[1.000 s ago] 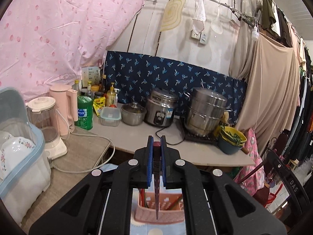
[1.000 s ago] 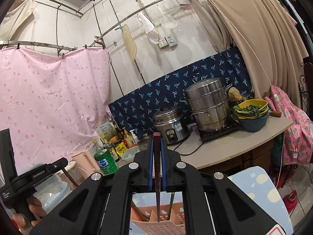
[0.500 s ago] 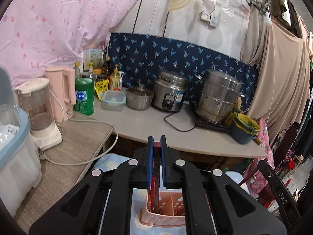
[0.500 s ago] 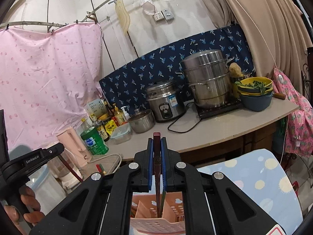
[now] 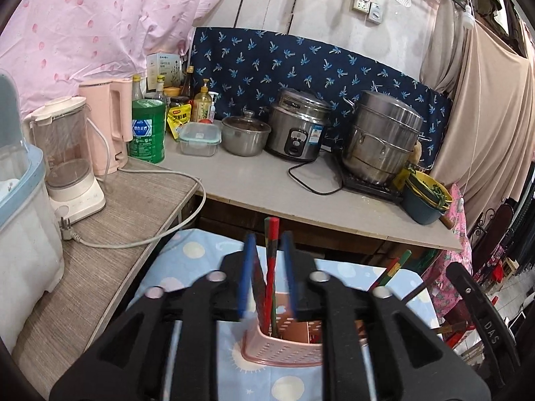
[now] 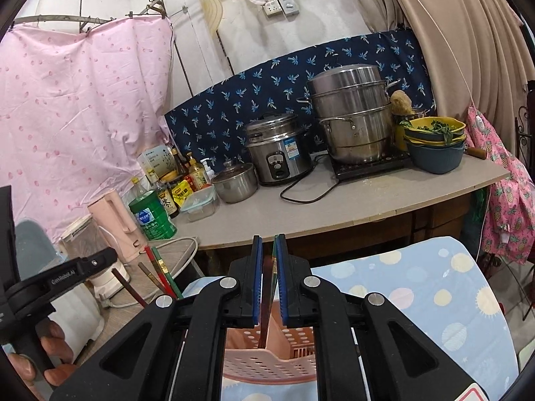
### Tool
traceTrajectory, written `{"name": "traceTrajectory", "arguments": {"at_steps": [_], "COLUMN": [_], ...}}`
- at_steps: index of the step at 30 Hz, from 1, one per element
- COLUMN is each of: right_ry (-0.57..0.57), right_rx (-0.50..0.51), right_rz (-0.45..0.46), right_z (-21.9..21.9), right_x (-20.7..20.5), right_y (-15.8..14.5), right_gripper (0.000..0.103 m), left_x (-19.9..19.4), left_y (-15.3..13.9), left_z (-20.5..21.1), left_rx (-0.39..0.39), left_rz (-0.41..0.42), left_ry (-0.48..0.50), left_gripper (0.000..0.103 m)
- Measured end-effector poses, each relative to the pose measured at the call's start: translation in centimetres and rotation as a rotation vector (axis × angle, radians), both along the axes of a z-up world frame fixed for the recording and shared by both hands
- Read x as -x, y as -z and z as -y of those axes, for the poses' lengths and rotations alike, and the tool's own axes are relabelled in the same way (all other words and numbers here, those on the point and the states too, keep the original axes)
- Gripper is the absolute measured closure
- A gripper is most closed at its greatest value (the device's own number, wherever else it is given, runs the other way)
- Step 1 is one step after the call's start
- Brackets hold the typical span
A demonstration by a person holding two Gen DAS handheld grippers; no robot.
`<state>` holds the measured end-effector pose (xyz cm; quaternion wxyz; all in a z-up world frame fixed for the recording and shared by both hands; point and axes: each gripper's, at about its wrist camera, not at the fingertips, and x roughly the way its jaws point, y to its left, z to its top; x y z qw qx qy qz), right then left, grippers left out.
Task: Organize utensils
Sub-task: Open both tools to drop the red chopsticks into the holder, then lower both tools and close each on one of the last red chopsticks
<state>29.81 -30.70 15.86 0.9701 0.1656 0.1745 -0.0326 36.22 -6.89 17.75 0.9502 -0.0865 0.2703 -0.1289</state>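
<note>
Because the chopsticks belong standing in the pink perforated holder on the blue dotted cloth, I have both of my grippers poised right above it, tips angled down into its compartments.

Starting on my left, my left gripper has just been opening: its blue pads stand apart, and the red-and-green chopstick rises loose in the gap, touching neither pad that I can see, its lower end already down inside the holder. I judge that one delivered, so this hand only needs to lift clear without knocking it.

Further right in that same view, another red-and-green chopstick leans out past the gripper body; where its lower end sits is hidden from me.

On my right, my right gripper is all but closed, its pads nearly together around a dark chopstick whose tip reaches into the holder's near compartment. Whether the pads press it I cannot tell for sure; it looks held, ready for release.
</note>
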Motion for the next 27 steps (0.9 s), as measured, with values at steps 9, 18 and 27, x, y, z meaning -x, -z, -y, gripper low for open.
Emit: {"name": "traceTrajectory", "arguments": {"at_steps": [9,18,27], "right_ry": [-0.015,-0.034,-0.068], "right_rx": [-0.015,0.024,0.066], "right_rz": [0.020,0.030,-0.027], "right_z": [-0.1,-1.4,-3.2], "right_x": [3.2,8.4,14.4], "right_y": [-0.8,-0.4,2.1], "right_gripper": [0.087,0.078,0.077], "left_x": [2.6,7.6,12.9], "left_y": [0.2,1.4,4.2], "left_z": [-1.0,-1.2,-1.4], "left_rx": [-0.017,-0.059,-0.103], "left_rz": [-0.001,-0.003,-0.042], "left_ry": [-0.018,0.014,0.038], "left_gripper": [0.053,0.048,0.046]}}
